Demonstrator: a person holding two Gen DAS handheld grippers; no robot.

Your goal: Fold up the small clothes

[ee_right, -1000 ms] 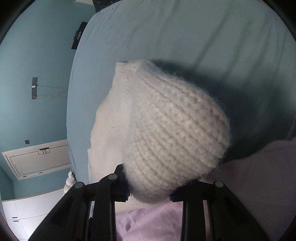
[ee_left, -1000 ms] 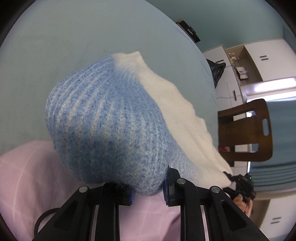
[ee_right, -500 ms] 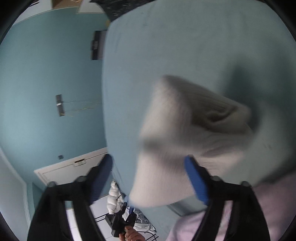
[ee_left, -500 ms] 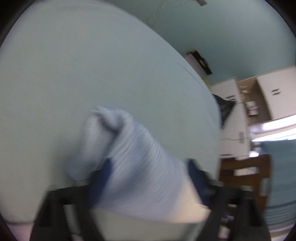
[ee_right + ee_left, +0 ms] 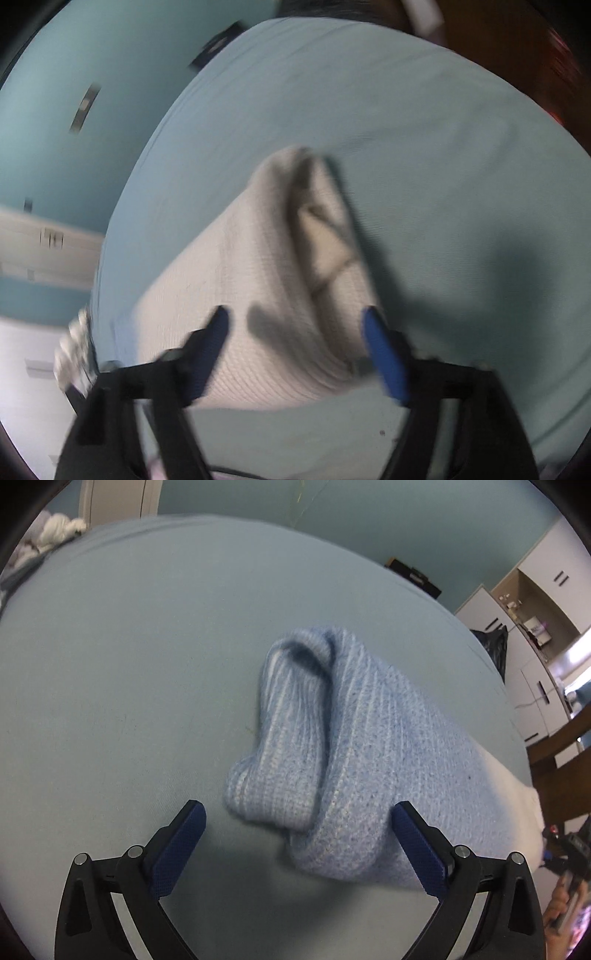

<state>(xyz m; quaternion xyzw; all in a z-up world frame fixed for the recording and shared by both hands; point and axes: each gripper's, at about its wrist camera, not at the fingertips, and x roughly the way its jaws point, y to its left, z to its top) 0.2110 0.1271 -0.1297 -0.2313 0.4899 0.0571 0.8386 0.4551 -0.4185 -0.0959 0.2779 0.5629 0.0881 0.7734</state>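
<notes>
My left gripper (image 5: 297,825) has just opened wide, holding nothing; the blue-and-white knit garment (image 5: 343,760) lies folded on the bed (image 5: 110,664). My right gripper (image 5: 295,325), just narrowing, straddles its white end ungripped.

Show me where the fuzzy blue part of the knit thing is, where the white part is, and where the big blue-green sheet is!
blue knit end (image 5: 354,760), left wrist view, on its ribbed fold.
white knit end (image 5: 258,280), right wrist view, on its flat knit face.
bed sheet (image 5: 122,657), left wrist view, on a bare stretch.
</notes>
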